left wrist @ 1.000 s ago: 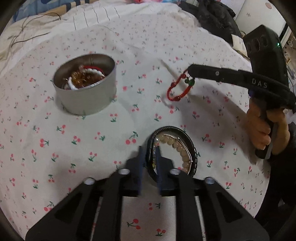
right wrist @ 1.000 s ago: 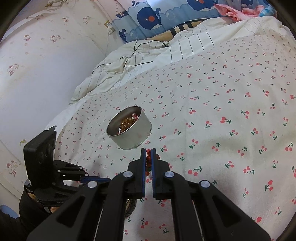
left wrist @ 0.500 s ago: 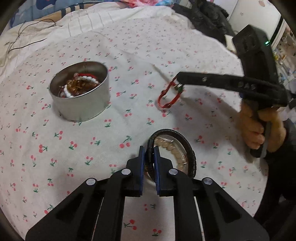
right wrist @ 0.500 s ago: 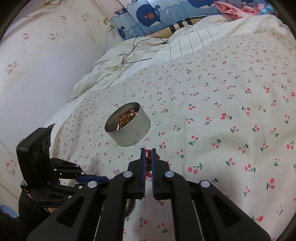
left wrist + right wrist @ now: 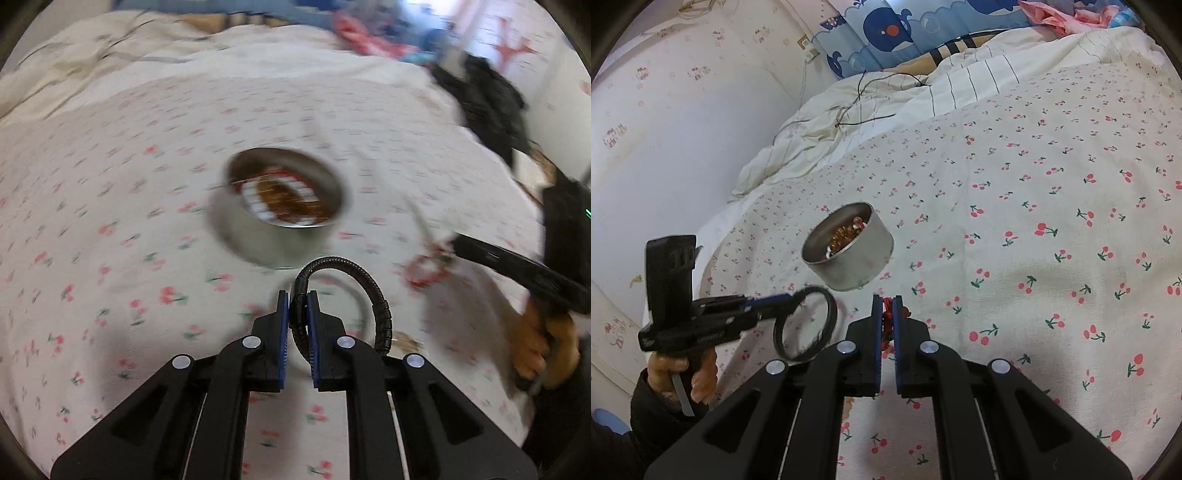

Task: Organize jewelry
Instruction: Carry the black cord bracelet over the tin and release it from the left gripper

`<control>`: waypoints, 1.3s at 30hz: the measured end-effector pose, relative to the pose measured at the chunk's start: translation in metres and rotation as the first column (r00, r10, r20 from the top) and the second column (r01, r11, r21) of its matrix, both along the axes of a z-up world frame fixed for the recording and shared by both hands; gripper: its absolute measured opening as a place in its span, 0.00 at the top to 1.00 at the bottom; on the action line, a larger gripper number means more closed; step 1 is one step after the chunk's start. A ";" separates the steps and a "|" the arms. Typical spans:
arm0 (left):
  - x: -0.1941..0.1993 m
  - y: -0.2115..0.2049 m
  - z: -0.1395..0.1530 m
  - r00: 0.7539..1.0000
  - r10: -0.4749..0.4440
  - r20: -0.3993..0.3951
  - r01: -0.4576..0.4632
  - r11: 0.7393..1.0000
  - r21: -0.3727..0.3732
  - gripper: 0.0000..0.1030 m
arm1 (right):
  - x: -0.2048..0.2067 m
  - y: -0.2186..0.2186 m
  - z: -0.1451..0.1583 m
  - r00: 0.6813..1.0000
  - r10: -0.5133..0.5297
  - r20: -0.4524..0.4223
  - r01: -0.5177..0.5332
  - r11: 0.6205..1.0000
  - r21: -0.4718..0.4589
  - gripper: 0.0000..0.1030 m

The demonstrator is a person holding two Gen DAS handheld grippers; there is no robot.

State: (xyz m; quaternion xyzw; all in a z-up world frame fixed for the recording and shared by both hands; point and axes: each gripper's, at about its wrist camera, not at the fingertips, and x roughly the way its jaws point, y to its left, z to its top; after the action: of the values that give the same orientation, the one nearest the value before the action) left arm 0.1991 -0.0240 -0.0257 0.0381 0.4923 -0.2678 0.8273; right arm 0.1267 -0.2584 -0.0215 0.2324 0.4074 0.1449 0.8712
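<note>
Left tongs [image 5: 298, 308]: nearly closed, blue pads pinching the black ribbed bracelet [image 5: 373, 295]. The jaws closed onto it within the last second. The loop arcs up and to the right of the pads, clear of the bed sheet [image 5: 110, 184]. In the right wrist view the same bracelet [image 5: 805, 325] hangs as a full ring from the tips of the left tongs [image 5: 792, 298], just left of and below the tin. The left wrist view is motion-blurred, so detail on the sheet under the bracelet cannot be read.

Right tongs [image 5: 887, 301]: closed, only a thin slit between the pads, with the red beaded bracelet [image 5: 886, 325] pinched there and dangling below. In the left wrist view it [image 5: 424, 269] shows as a red blur at the tip of the right tongs [image 5: 452, 247], above the sheet.

Round metal tin [image 5: 849, 247]: on the cherry-print sheet, open-topped, holding amber beads and a white-and-red string. It sits ahead of both tongs, touched by neither.
</note>
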 end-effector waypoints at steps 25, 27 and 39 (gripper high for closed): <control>-0.006 -0.021 -0.011 0.997 -0.030 0.073 0.016 0.983 0.185 0.90 | 0.000 0.042 -0.020 0.994 0.075 -0.080 -0.094 0.953 -0.286 0.92; -0.007 -0.021 -0.007 0.995 -0.031 0.096 0.012 0.981 0.192 0.90 | 0.000 0.042 -0.017 0.996 0.070 -0.064 -0.085 0.956 -0.282 0.92; -0.013 -0.017 0.016 0.980 -0.033 0.198 -0.009 0.979 0.204 0.94 | -0.003 0.032 0.006 0.997 0.041 0.062 -0.026 0.974 -0.224 0.92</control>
State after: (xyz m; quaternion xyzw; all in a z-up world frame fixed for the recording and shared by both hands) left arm 0.1860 -0.0413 -0.0099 0.1524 0.4313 -0.2158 0.8627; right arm 0.1235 -0.2260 -0.0157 0.1212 0.3960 0.1206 0.9022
